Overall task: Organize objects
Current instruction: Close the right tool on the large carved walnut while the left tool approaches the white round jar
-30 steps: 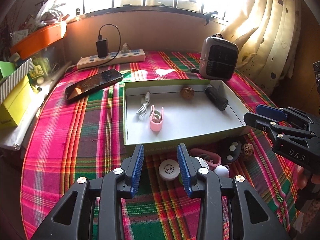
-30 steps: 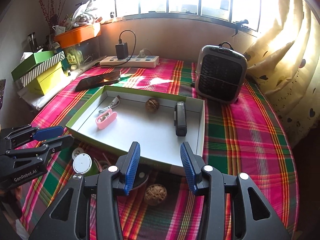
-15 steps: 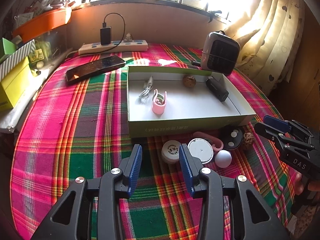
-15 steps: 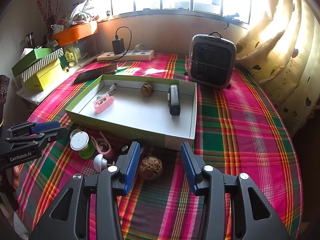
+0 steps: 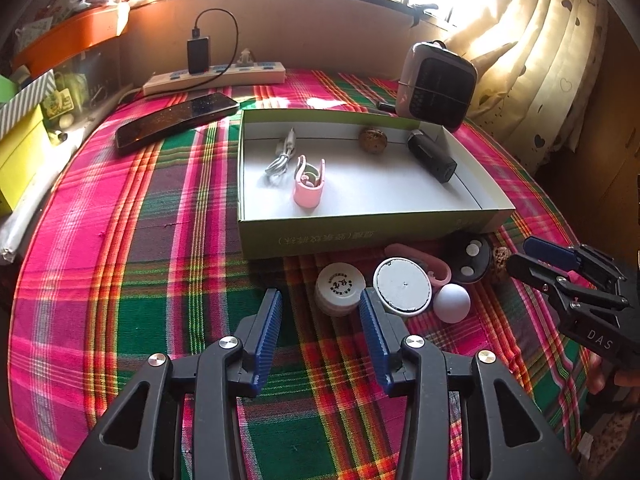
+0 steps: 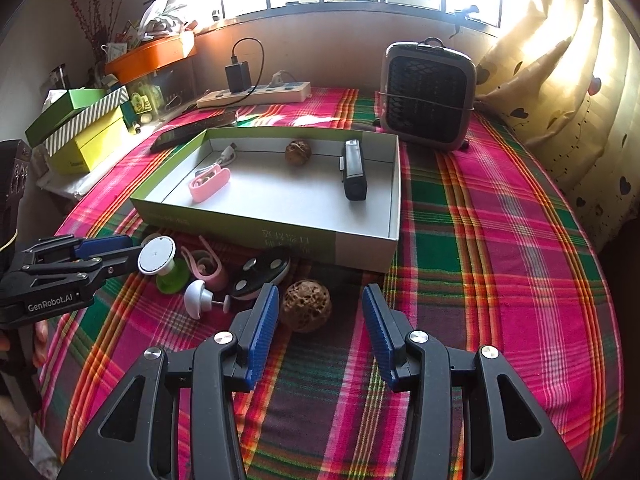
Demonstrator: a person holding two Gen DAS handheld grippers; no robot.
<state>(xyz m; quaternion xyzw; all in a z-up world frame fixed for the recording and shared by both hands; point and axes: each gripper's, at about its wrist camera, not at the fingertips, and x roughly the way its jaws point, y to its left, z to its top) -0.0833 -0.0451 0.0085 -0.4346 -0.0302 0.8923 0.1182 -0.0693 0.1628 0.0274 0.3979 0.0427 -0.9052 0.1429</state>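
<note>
A shallow green-sided box [image 5: 360,236] holds a cable [image 5: 282,156], a pink case [image 5: 308,184], a walnut [image 5: 372,140] and a black device [image 5: 432,156]. Loose items lie in front of it on the plaid cloth. My left gripper [image 5: 320,320] is open and its jaws are opening. A small white jar [image 5: 340,288] sits just ahead of its tips, untouched. My right gripper [image 6: 320,316] is open, with a brown walnut [image 6: 306,306] on the cloth between its tips, nearer the left finger.
Beside the jar lie a white disc [image 5: 402,286], a white ball [image 5: 452,302], a pink clip [image 5: 424,264] and a black oval piece [image 5: 468,256]. A phone [image 5: 176,120], power strip [image 5: 216,78] and small heater [image 6: 428,96] stand behind the box. Stacked boxes [image 6: 84,128] line the left edge.
Both grippers have sunk toward the cloth, and the loose items now show ahead of the fingertips. The left jaws have widened. The walnut now lies between the right tips.
</note>
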